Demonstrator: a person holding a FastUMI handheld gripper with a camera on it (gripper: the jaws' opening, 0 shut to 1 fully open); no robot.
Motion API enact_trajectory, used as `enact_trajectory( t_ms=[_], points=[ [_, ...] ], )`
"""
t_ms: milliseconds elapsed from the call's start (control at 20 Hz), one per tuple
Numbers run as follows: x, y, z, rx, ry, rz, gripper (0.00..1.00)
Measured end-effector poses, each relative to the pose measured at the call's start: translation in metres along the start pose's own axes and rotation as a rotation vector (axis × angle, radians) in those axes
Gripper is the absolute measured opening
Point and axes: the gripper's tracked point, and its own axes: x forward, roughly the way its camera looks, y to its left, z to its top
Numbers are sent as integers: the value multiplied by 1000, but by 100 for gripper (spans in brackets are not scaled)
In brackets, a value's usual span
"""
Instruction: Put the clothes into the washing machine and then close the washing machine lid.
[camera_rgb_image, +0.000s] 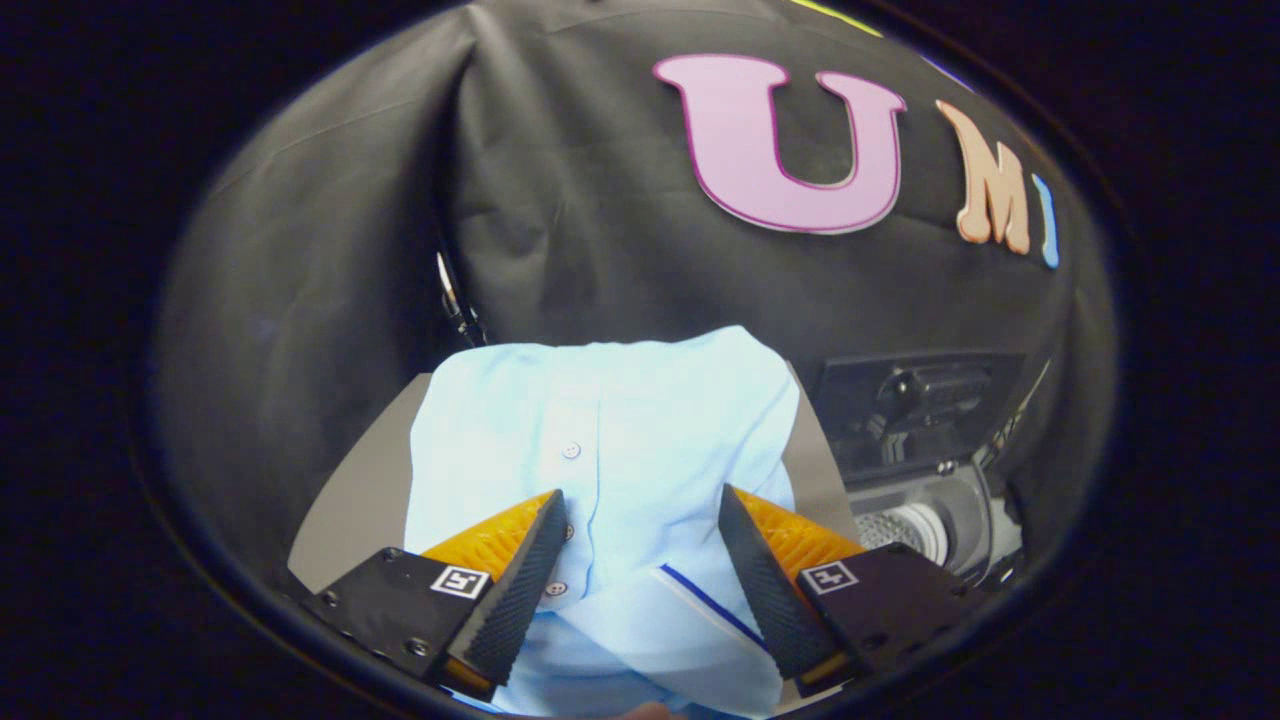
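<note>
My fingers spread wide over a light blue shirt.

My gripper (640, 570) hangs just above the light blue shirt (600, 450), with its two fingers set well apart and nothing pressed between them; the button placket (570, 490) and a collar edged with a dark blue stripe (705, 600) lie in the gap between my fingers. The shirt is laid flat on a grey table (350, 500) and runs ahead of me towards the black cloth wall (560, 200). Off to my right finger's side, beyond the table, sits the washing machine (925, 500), its dark lid (915, 405) raised and the perforated drum (895, 530) showing below.
</note>
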Motion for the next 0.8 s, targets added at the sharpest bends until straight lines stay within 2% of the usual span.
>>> enact_trajectory(
  t_ms=[150,200,250,300,400,450,550,650,800],
  points=[
    [4,-1,2,-21,52,-38,94],
    [5,4,2,-38,56,-33,94],
    [4,13,0,-28,62,7,94],
    [4,23,-5,-9,73,36,78],
    [3,23,-7,56,53,33,45],
    [0,23,-3,58,30,53,29],
    [-7,17,-5,24,31,49,3],
    [-14,11,-5,-16,6,-1,3],
    [-29,-13,4,-166,-34,-131,3]
  ],
)
